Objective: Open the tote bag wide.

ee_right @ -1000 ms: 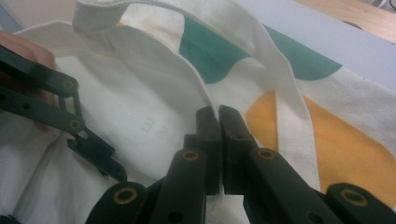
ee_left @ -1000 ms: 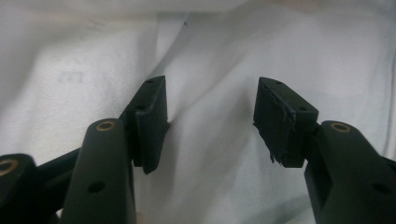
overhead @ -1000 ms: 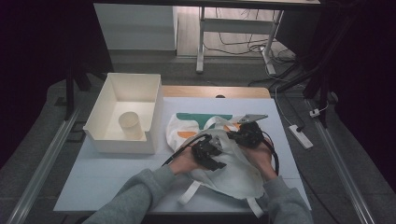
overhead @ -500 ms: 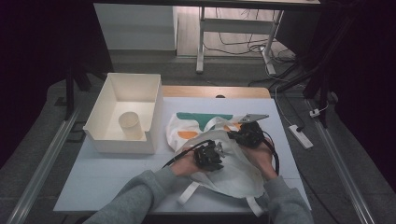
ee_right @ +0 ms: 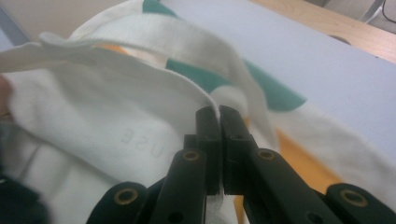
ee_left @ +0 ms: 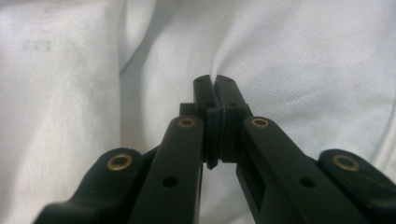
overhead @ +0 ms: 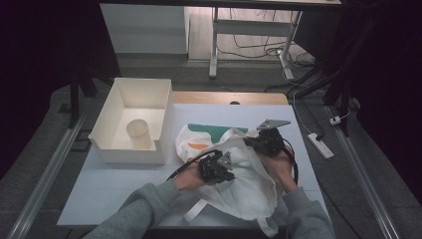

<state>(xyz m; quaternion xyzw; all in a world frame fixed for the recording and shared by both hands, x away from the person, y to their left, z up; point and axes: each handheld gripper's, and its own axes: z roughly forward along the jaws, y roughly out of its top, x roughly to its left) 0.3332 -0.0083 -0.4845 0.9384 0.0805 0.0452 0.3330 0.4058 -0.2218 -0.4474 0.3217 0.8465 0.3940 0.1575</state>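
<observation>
White cotton tote bag (overhead: 239, 172), printed with teal and orange shapes, lies crumpled on the pale table top (overhead: 124, 181) near the person's edge, right of centre; its webbing handles (overhead: 196, 210) trail toward the front edge; faint reversed lettering shows through the cloth in the right gripper view.

Left gripper (overhead: 219, 168): black, held in the person's left hand (overhead: 188, 177); rests on the bag's left part; jaws pressed together on a fold of the white cloth in the left gripper view (ee_left: 214, 84); cable loops back along the grey sleeve (overhead: 134, 211).

Right gripper (overhead: 263, 142): black, grey three-cornered plate on top; held in the right hand (overhead: 278, 164) at the bag's far right part; jaws closed on the hemmed rim of the bag's mouth (ee_right: 215, 114), the rim lifted off the table and arcing away to the left in the right gripper view.

White open box (overhead: 133, 119): stands on the table's far left part, well apart from the bag's body, its near right corner close to the bag's printed end; holds one cream cup (overhead: 138, 133), upright, near the front wall.

Wooden strip (overhead: 229, 97): runs along the table's far edge.

White power strip (overhead: 321, 145): on the floor right of the table, cable attached.
</observation>
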